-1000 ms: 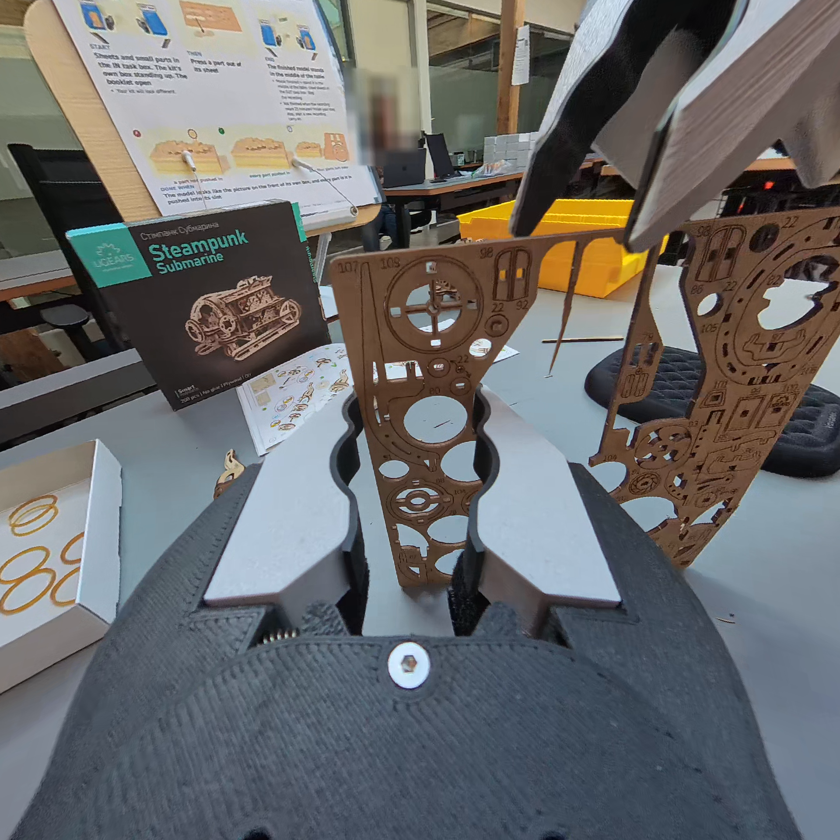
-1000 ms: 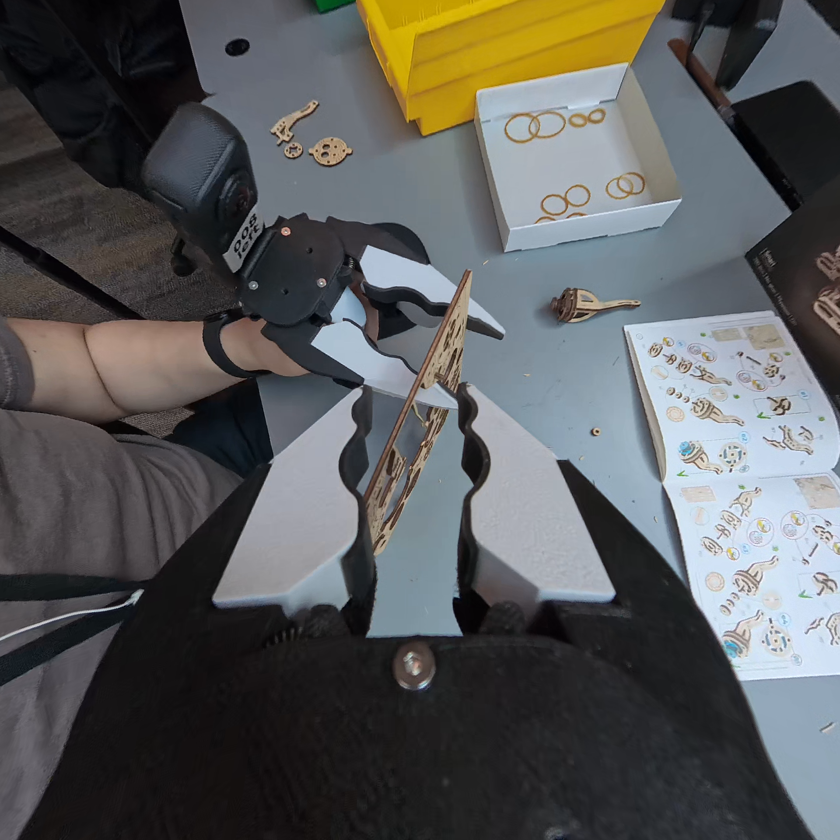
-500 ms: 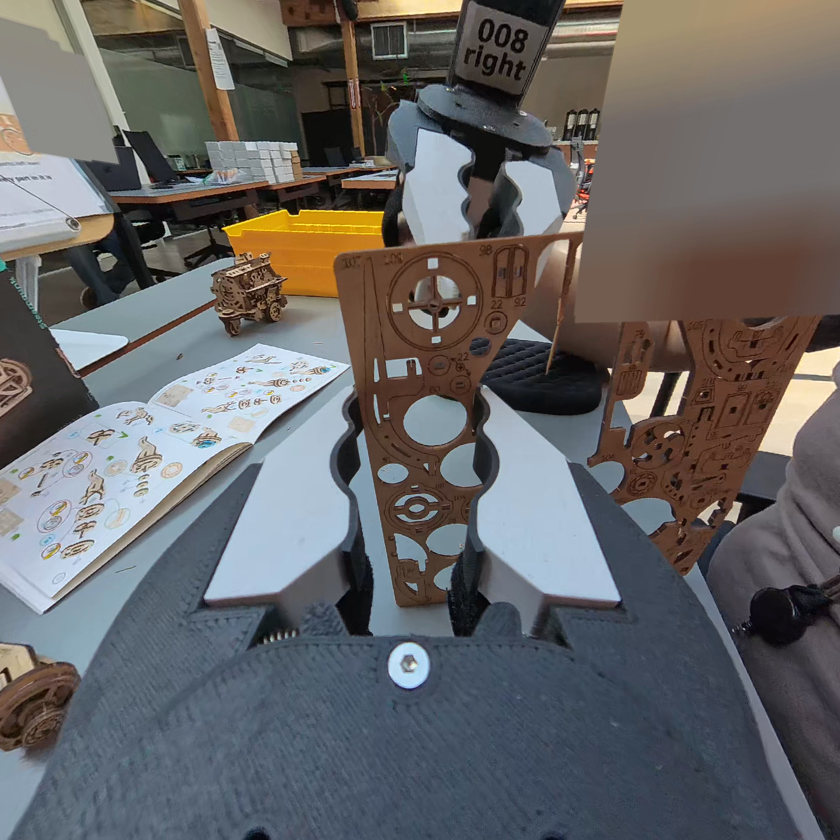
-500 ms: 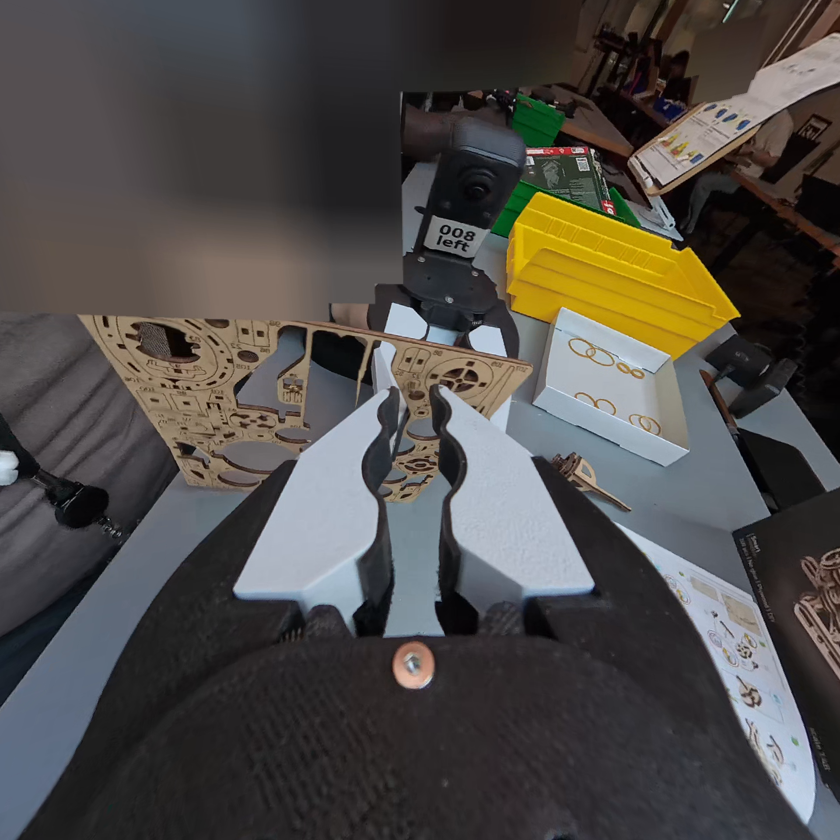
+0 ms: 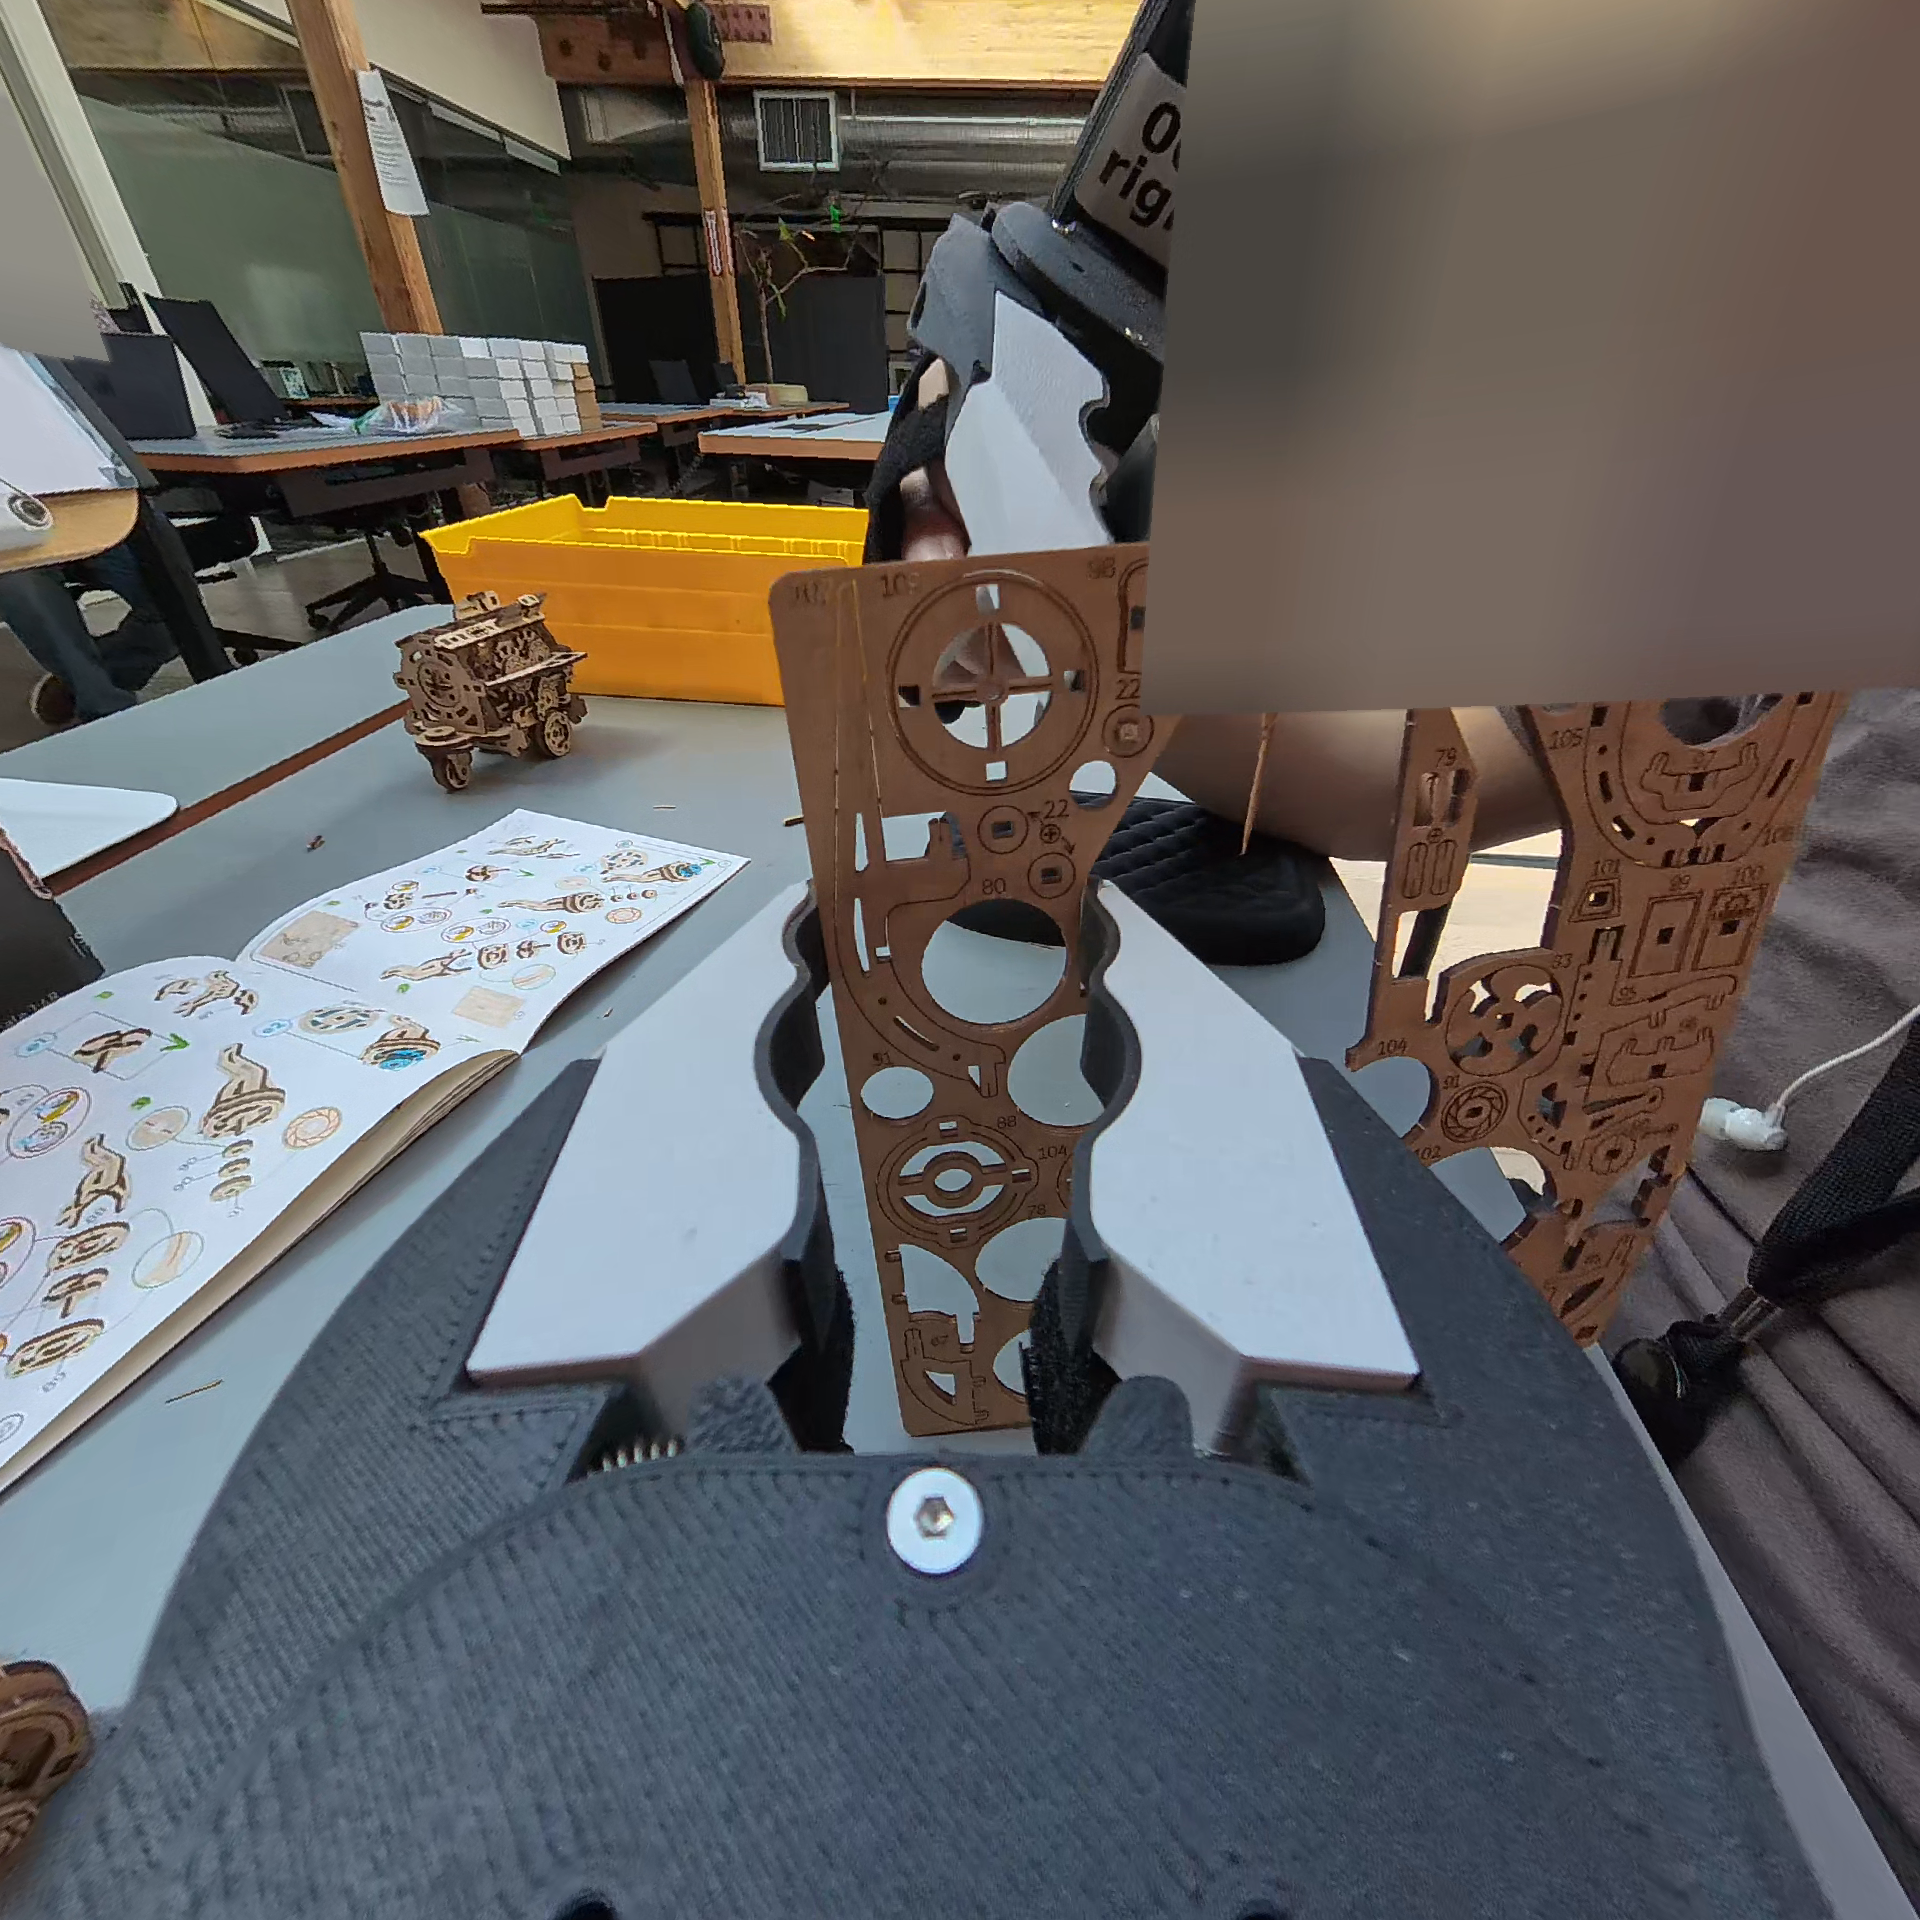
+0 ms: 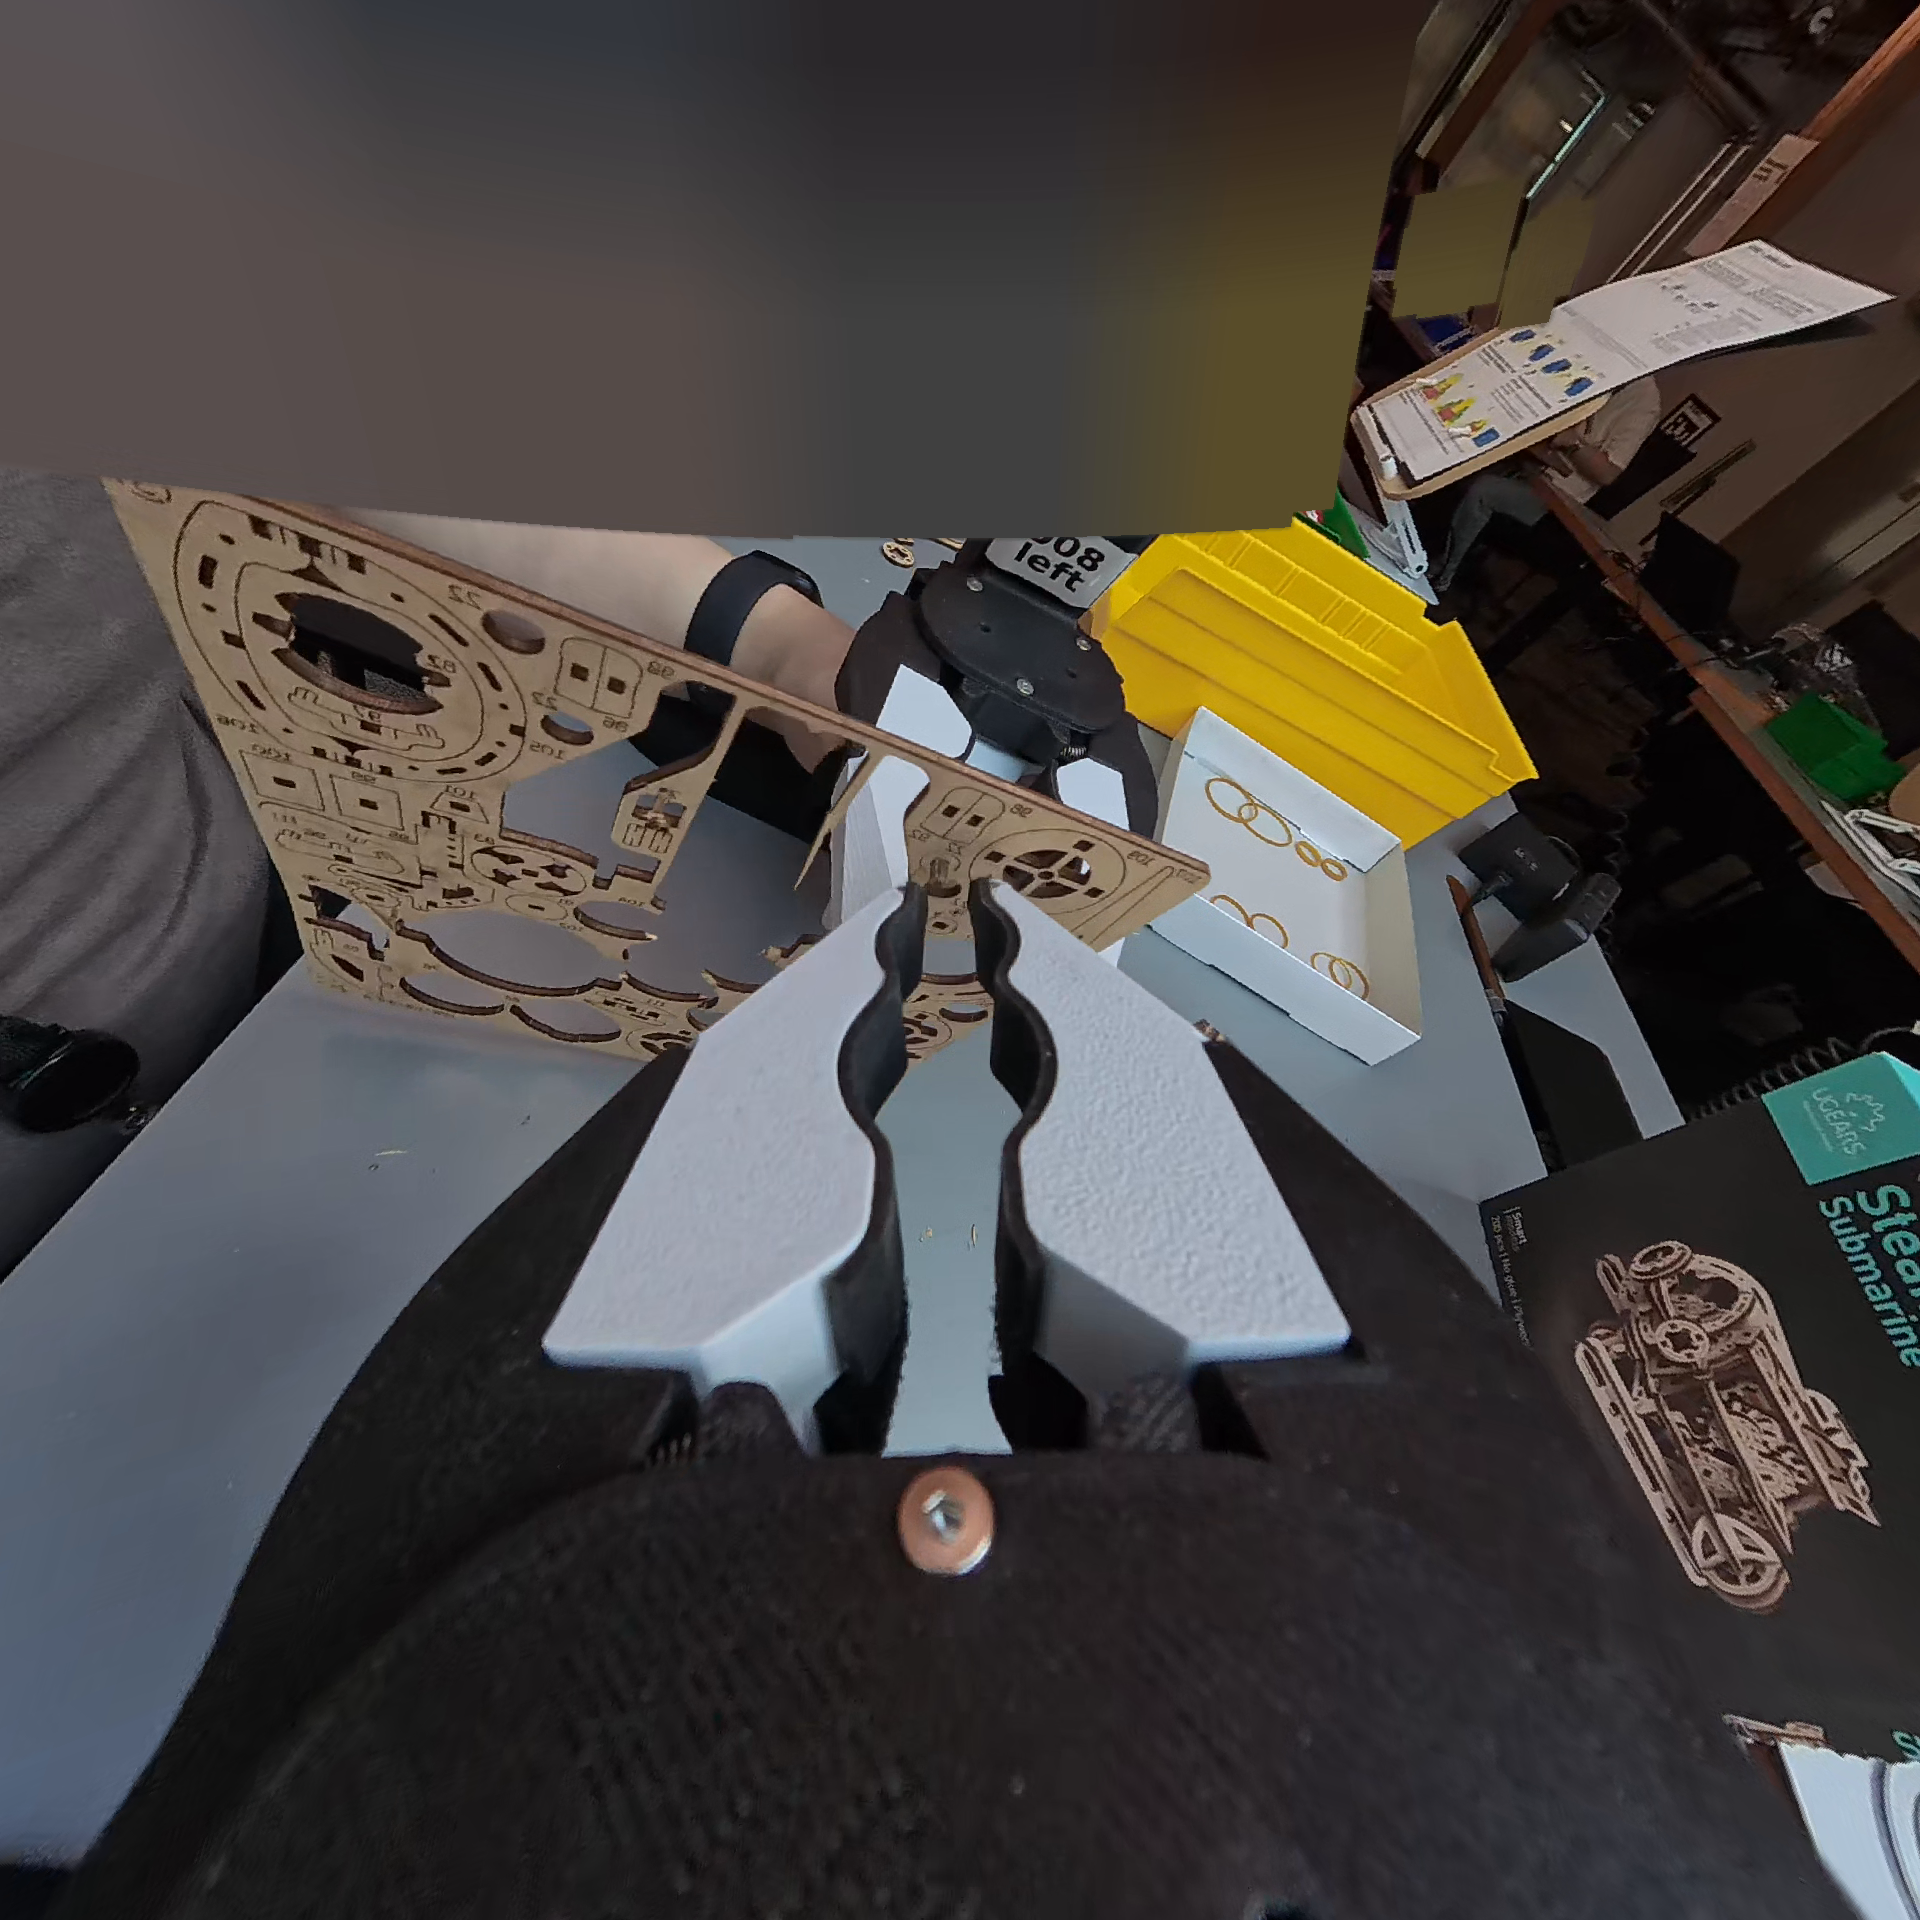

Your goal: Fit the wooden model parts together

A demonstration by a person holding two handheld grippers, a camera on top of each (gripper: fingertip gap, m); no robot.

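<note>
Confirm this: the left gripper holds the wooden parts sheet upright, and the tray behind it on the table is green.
One detail is wrong: the tray is yellow, not green, as the left wrist view shows. The rest stands: the left gripper holds the wooden parts sheet upright.

Blocked ahead by upright wooden sheet point(image 6: 436, 831); white box point(image 6: 1288, 894) and yellow bin point(image 6: 1351, 665) crowding right; bare counter point(image 6: 312, 1195) left.
</note>
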